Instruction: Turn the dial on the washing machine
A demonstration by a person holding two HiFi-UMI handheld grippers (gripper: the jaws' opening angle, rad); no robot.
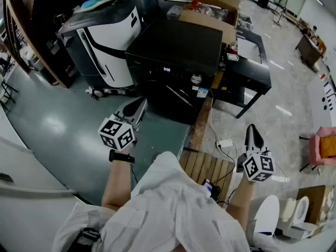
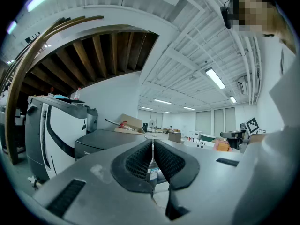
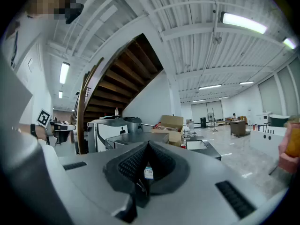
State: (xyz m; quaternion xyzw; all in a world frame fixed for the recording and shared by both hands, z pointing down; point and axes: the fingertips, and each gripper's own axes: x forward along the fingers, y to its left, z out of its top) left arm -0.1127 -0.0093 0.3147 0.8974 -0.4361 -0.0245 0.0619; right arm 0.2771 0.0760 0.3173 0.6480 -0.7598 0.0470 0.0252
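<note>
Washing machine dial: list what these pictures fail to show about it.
Head view: the dial is too small to read its pointer or markings; the display beside it is likewise illegible.
Left gripper view: the front of the washing machine, dial included, is hidden behind the left gripper.
Right gripper view: the same front is hidden behind the right gripper.

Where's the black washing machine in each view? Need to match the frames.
Head view: washing machine top centre, dial on its front edge.
Left gripper view: washing machine lower left, just left of the jaws.
Right gripper view: washing machine centre, directly above the jaws.
Shared landmark: cardboard box just behind the machine, also at and.
</note>
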